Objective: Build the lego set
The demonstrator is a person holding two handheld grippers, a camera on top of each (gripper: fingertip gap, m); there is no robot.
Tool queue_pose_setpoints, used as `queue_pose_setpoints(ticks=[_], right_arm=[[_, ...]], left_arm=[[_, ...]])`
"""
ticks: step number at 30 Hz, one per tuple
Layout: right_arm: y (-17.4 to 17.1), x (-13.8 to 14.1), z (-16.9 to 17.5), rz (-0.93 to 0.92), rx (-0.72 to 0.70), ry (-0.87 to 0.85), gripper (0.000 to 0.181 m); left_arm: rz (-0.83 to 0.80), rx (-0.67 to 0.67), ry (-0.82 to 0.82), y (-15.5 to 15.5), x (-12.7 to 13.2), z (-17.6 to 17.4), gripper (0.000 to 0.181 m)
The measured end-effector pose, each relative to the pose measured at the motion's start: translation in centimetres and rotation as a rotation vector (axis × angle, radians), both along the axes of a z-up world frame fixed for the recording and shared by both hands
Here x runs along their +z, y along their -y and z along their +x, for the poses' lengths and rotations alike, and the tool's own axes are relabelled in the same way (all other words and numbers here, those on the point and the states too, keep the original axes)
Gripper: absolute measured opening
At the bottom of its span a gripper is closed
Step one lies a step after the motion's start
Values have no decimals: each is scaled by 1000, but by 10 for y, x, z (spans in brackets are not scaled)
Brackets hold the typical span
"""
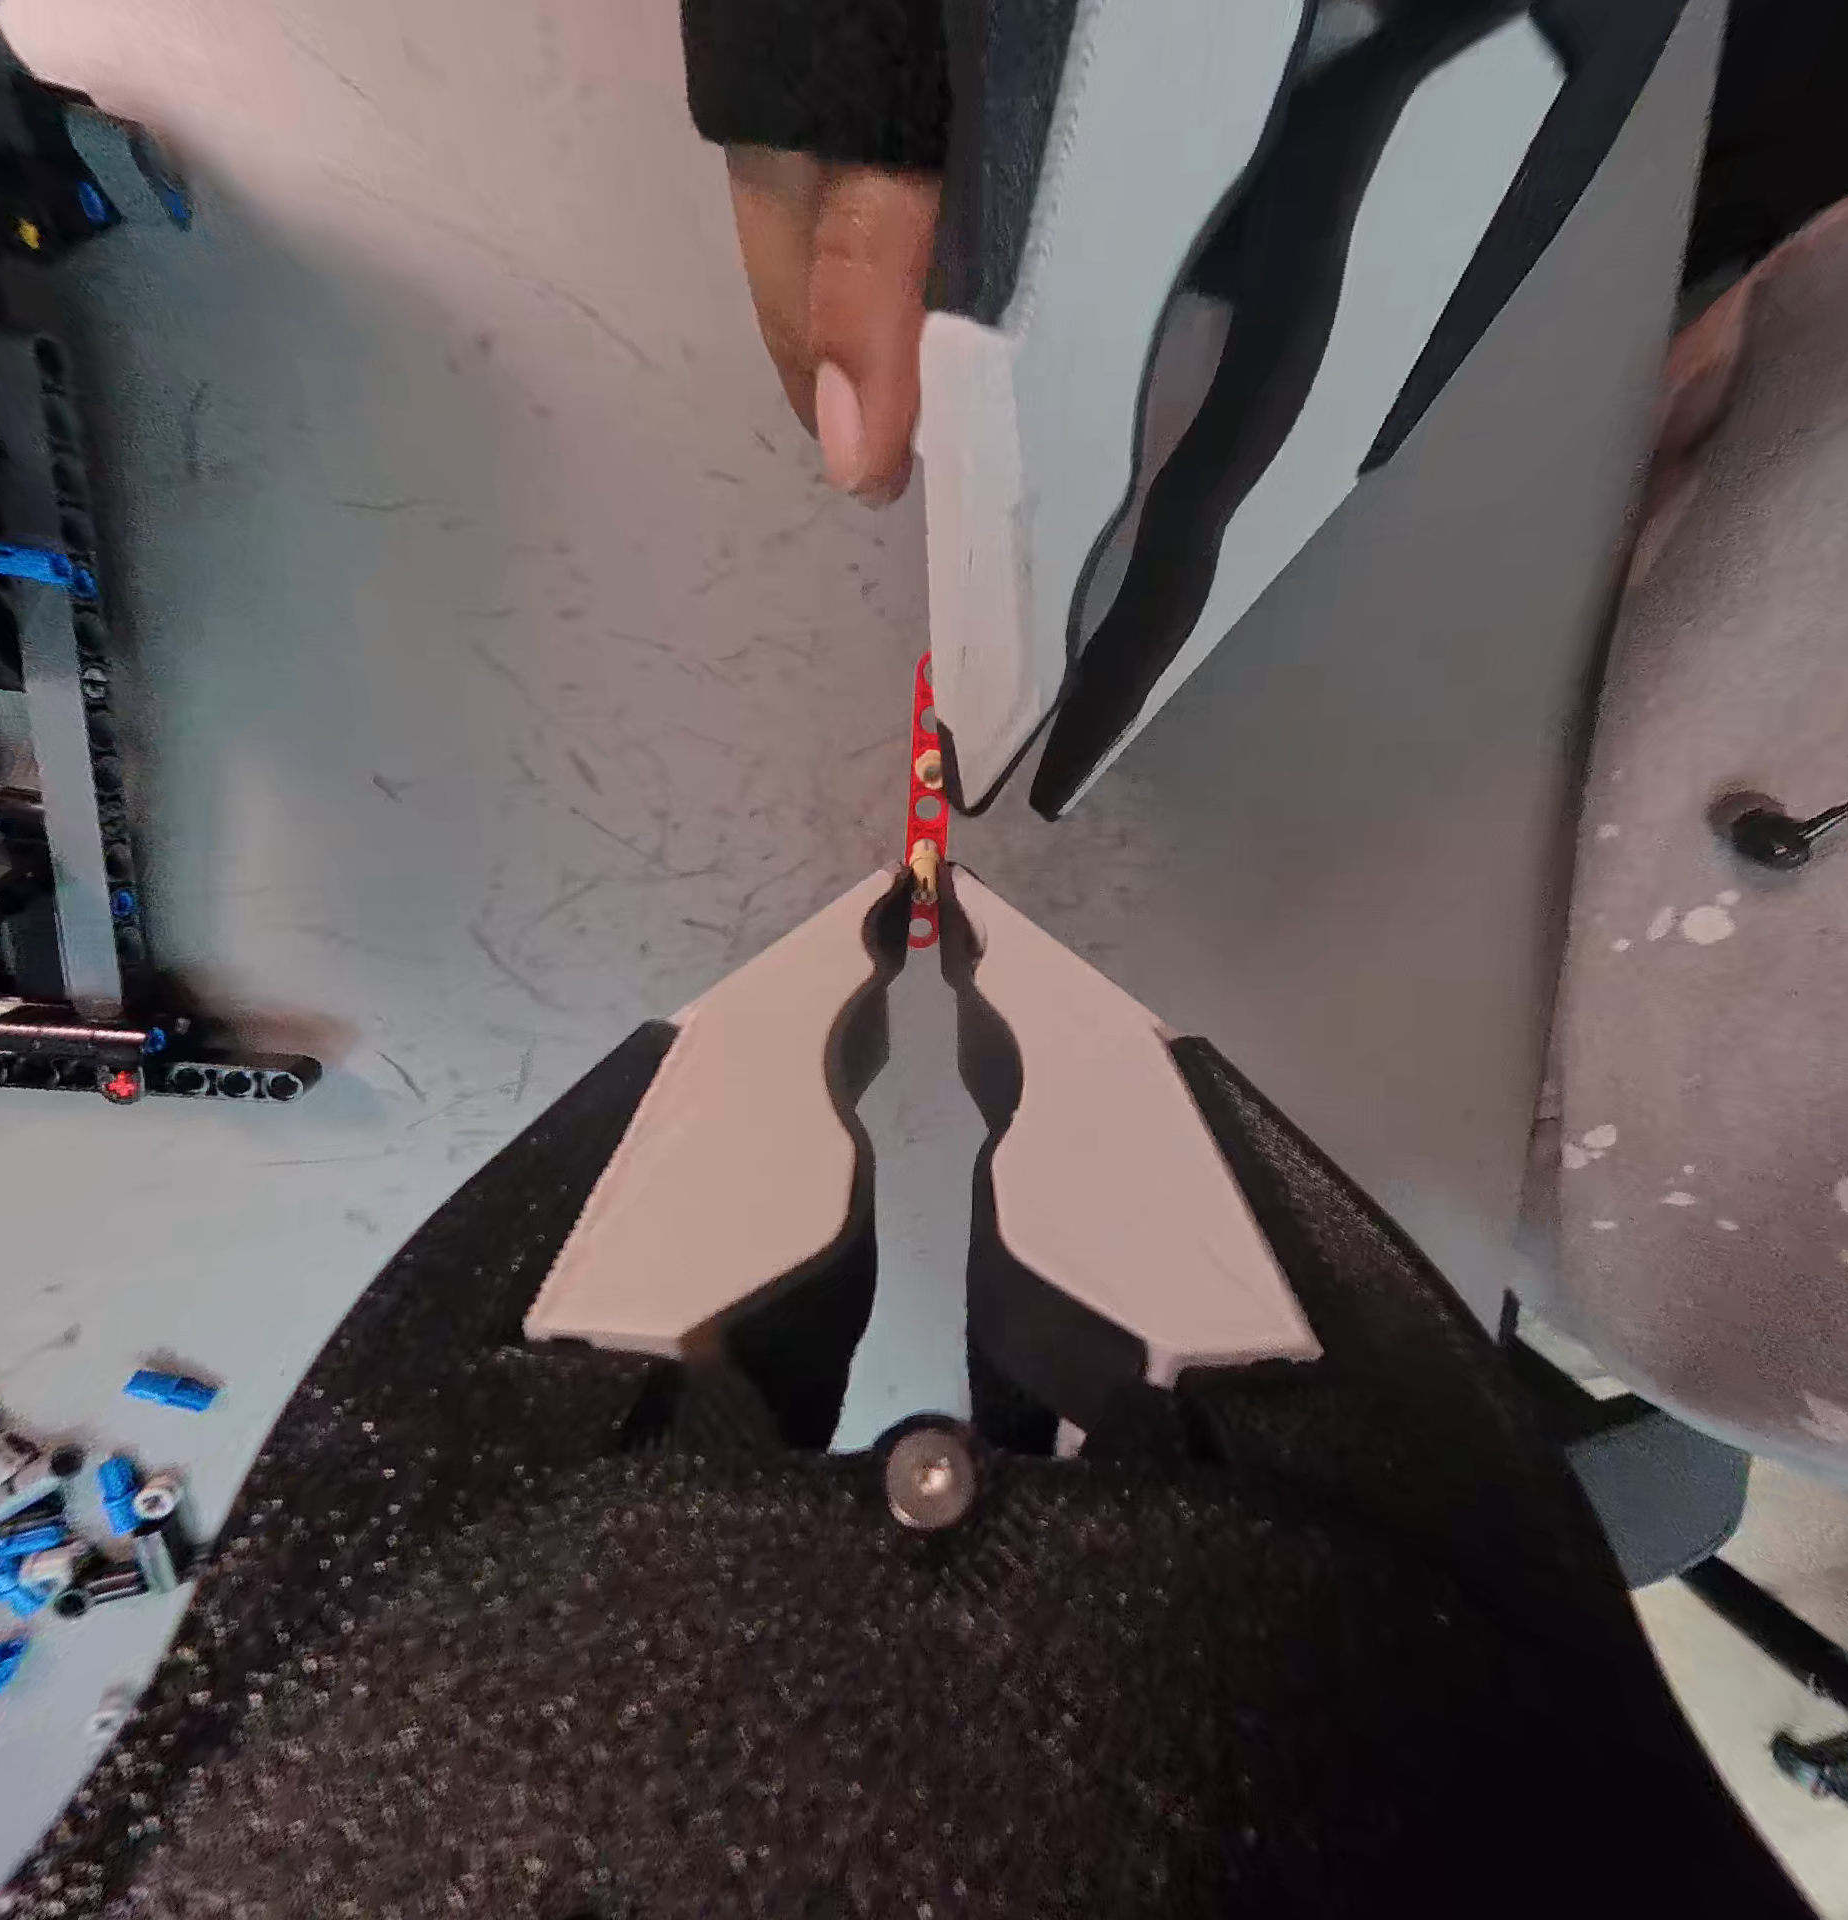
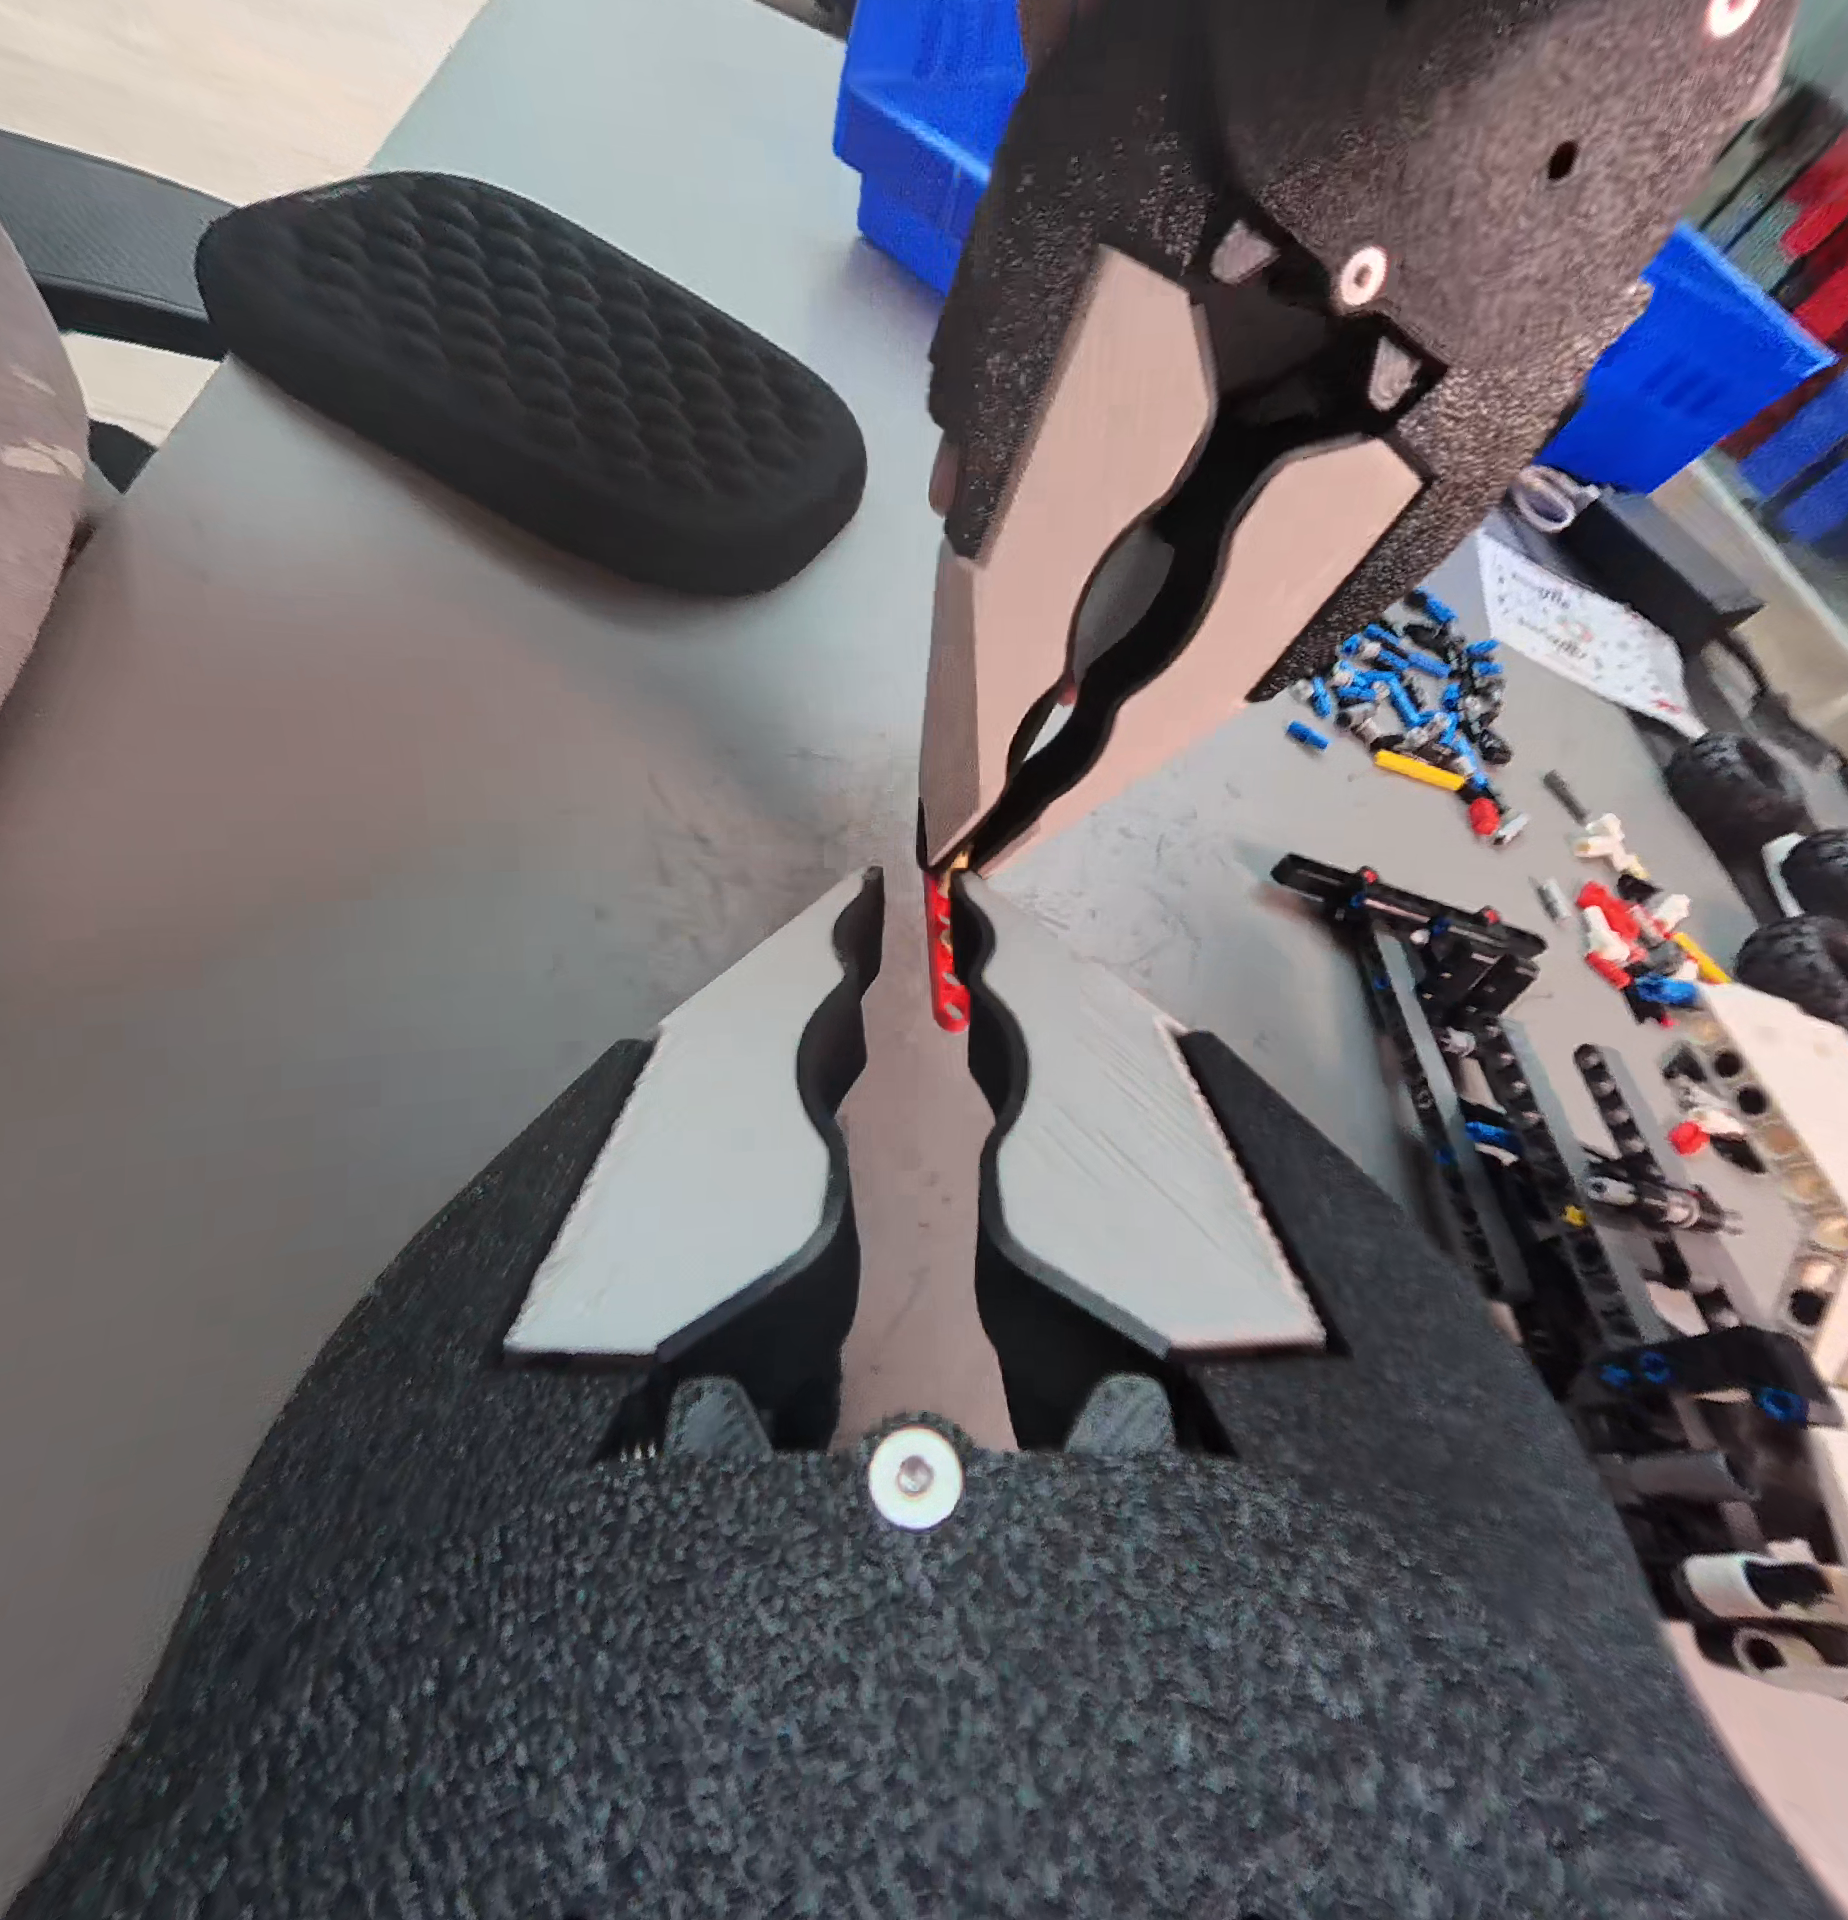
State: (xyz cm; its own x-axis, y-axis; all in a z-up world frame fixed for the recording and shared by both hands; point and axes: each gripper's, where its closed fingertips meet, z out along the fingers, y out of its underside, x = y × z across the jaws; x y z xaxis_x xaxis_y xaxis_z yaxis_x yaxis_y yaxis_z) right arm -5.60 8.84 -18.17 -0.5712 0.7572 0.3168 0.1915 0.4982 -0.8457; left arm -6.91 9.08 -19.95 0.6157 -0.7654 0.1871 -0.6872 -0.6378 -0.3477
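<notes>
A: Currently the left hand-held gripper [image 1: 925, 883] clamps a tan pin [image 1: 924, 871] in the red beam [image 1: 922, 800], held above the counter [image 1: 484, 623].

B: The right hand-held gripper [image 2: 920, 883] appears clamped on that beam. Misalignment could likely eject the pin.

Grey table [image 2: 400, 831], its top scuffed with fine scratches, lit softly and evenly with faint shadows. A black quilted armrest [image 2: 525, 384] of a chair overlaps the table's far edge, with a strip of pale floor [image 2: 172, 62] beyond it; blue bins [image 2: 1709, 353] stand at the back right, blurred. In the left wrist view a pale, speckled cushion [image 1: 1730, 935] fills the right side.
</notes>
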Motion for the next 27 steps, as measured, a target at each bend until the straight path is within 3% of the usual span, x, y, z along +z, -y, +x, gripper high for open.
queue_pose_setpoints(ticks=[5,12,18,27], right_arm=[[-2,3,-6,52,-31,-66,11],[-5,-6,-9,98,-54,-40,10],[-2,0,-8,93,-43,-81,7],[-3,13,-7,18,-42,-122,4]], left_arm=[[52,83,119,-4,15,0,4],[51,85,120,1,5,1,4],[59,105,199,-2,11,7,4],[19,229,441,-3,26,10,4]])
